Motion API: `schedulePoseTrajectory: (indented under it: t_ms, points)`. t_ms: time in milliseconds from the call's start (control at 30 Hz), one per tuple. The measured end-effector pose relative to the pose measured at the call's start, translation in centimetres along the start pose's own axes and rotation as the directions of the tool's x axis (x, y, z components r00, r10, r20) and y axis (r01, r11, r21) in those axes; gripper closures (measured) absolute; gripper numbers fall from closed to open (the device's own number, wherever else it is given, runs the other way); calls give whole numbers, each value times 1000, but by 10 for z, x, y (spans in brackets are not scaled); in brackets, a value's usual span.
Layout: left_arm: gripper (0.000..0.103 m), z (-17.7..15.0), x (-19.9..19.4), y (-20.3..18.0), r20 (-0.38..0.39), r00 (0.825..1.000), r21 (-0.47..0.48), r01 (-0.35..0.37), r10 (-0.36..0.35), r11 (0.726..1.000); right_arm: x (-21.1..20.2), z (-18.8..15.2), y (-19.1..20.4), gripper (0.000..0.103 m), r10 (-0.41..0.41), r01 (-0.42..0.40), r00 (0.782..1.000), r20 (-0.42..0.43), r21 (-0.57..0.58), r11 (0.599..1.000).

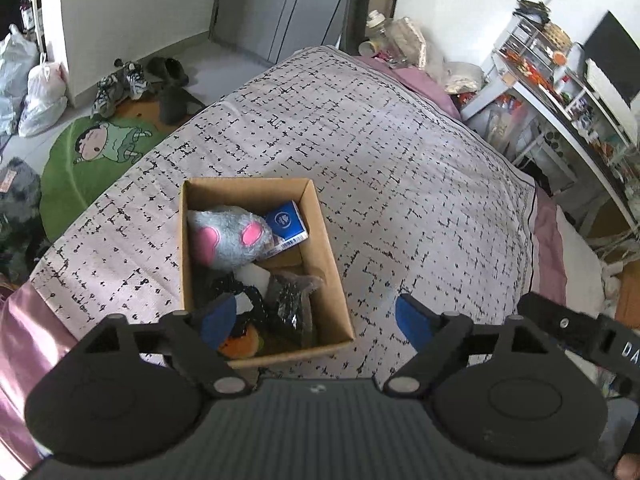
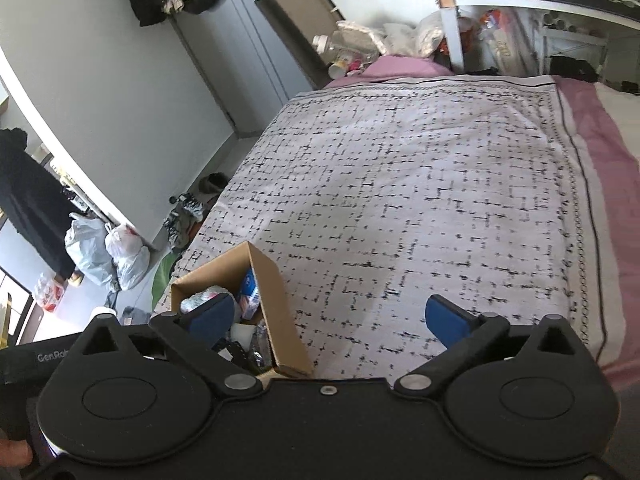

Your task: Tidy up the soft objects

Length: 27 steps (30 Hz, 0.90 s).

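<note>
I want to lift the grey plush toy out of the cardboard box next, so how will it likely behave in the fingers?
The grey plush toy looks fluffy and stuffed, so it will probably squash and sag rather than stay stiff. It seems light for its bulk. Its fuzzy surface should grip well, not slip. It lies on top of the other things in the cardboard box, so it should come free easily.

"DA" in white on the black gripper body (image 1: 592,336), at 4 o'clock in the left wrist view; the rest is cut off. "GenRob" on the black gripper body (image 2: 40,356), at 8 o'clock in the right wrist view, partly hidden. The logo on the blue box (image 1: 287,224) is unreadable.
</note>
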State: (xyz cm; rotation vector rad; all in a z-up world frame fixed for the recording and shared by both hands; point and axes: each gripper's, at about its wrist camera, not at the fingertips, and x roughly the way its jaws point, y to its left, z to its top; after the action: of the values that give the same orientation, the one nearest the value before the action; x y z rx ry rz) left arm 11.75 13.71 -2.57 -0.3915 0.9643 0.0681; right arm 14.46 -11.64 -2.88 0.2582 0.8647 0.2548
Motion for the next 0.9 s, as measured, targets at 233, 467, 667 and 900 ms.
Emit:
schedulePoseTrajectory:
  t_ms: [233,467,667,900]
  points:
    - [13,-23,-21,-10,36,999,52,-2,1,999,-29,-17,-15,0,-44,44,998,40,-11,999]
    - [7,-43,-41,-19,76,997,93,-24,17,995,-55,-29,-21,0,-62,64,996,63,-32,997]
    - [6,-59,-53,-27,102,994,134,-43,29,990,-71,-41,-23,0,-54,59,996,76,-73,996]
    - [5,-78,-63,-34,119,992,174,-54,34,983,-88,-56,-30,0,-67,75,994,92,-95,993]
